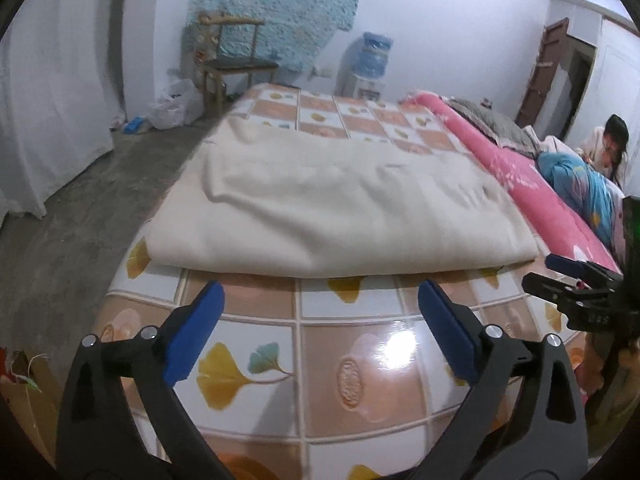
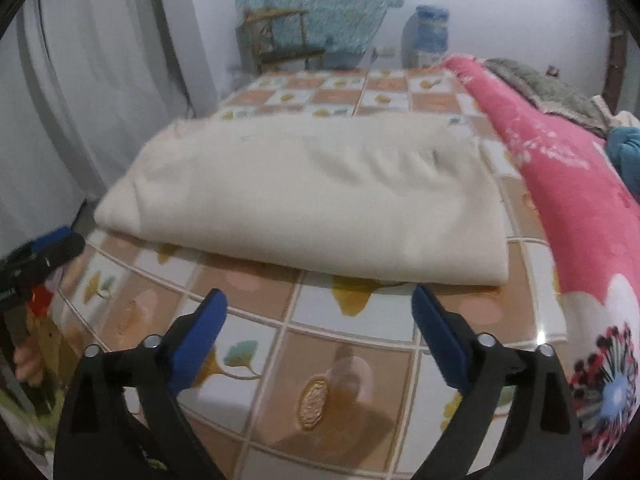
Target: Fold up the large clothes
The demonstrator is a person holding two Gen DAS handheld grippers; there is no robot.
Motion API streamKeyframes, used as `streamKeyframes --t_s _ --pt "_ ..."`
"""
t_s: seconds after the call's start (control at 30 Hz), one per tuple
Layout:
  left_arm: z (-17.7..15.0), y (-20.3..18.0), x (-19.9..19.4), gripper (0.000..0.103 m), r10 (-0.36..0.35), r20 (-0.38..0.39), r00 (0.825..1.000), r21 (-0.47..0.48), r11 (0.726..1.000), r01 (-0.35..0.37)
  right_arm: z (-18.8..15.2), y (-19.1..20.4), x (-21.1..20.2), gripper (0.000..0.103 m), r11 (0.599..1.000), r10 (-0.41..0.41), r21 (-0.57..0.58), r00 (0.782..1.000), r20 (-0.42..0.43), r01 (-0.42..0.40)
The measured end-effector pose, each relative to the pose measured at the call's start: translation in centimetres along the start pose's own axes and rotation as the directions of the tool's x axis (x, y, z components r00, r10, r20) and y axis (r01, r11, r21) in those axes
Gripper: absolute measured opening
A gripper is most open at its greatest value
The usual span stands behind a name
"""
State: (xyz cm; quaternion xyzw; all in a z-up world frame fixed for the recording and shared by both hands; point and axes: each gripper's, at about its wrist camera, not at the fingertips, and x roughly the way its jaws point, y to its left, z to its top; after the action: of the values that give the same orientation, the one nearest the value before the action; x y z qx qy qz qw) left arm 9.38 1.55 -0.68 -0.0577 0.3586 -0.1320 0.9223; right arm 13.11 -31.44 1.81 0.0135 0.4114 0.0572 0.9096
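Cream cloth (image 1: 320, 208), folded in thick layers, lies on the tiled bed cover (image 1: 340, 360), probably soft, limp and bulky. Left claw (image 1: 320, 300) and right claw (image 2: 320, 308) gape empty just short of its near fold; the near corners look the best grip.

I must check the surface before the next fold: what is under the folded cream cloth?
The cream cloth lies on a glossy tiled-pattern cover with leaf prints, which shows all around it. Whether anything else lies beneath the cloth cannot be seen; the cloth covers it.
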Motion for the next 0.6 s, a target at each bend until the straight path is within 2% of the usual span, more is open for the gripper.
streamKeyframes --t_s 0.17,0.3,0.4,0.47,0.6 --pt "0.8 -2.3 -2.0 0.095 0.072 0.072 0.995 0.044 0.996 -0.076 0.5 0.9 -2.8 0.096 0.997 -0.081 0.001 0.990 0.113 0.082" --pt "1.7 -3.8 -2.5 0.095 0.213 0.108 0.971 0.061 0.973 -0.221 0.6 1.0 -4.4 0.096 0.992 -0.123 0.018 0.977 0.171 0.122" --pt "2.3 -4.2 -2.1 0.095 0.222 0.066 0.973 0.025 0.974 -0.224 0.8 0.9 -5.1 0.096 0.991 -0.130 0.050 0.972 0.198 0.122" --pt "2.5 -4.5 -1.7 0.095 0.205 0.034 0.978 0.014 0.979 -0.206 0.8 0.9 -5.2 0.096 0.991 -0.133 0.058 0.974 0.182 0.124" --pt "1.9 -5.7 -0.8 0.095 0.230 0.014 0.973 0.027 0.973 -0.231 0.8 0.5 -4.4 0.096 0.987 -0.139 0.093 0.982 0.130 0.128"
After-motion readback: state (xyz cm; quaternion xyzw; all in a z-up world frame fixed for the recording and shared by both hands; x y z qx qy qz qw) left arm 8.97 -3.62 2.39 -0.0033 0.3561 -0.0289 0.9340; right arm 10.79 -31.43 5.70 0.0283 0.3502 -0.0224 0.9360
